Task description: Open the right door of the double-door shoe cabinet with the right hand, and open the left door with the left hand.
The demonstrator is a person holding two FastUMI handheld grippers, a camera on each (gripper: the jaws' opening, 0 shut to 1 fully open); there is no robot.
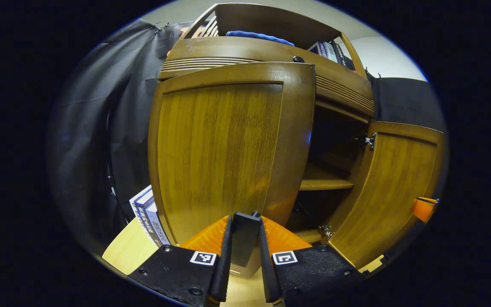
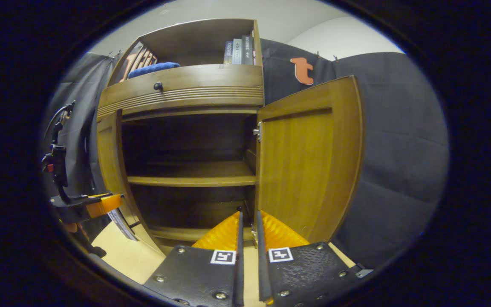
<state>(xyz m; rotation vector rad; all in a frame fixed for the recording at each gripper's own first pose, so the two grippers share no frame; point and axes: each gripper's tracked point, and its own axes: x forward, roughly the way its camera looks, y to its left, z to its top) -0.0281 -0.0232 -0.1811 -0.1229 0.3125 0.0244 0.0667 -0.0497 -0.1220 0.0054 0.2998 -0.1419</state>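
The wooden shoe cabinet (image 1: 267, 51) has both doors swung out. Its left door (image 1: 220, 149) faces me in the left gripper view, and my left gripper (image 1: 245, 219) is shut on a dark handle block (image 1: 245, 243) at the door's lower edge. The right door (image 2: 309, 162) stands wide open, with its inner face and hinge showing. My right gripper (image 2: 248, 215) sits low in front of the open cabinet, by the door's hinge side, with its fingers nearly together and nothing between them. In the right gripper view, the left gripper (image 2: 100, 204) shows beside the left door (image 2: 109, 162).
Inside are bare shelves (image 2: 190, 181). Above the drawer with a dark knob (image 2: 158, 86) lie a blue cloth (image 2: 154, 68) and upright books (image 2: 239, 52). More books (image 1: 149, 217) lean by the cabinet's left side on the pale wooden surface (image 1: 130, 251). Black cloth walls stand close on both sides.
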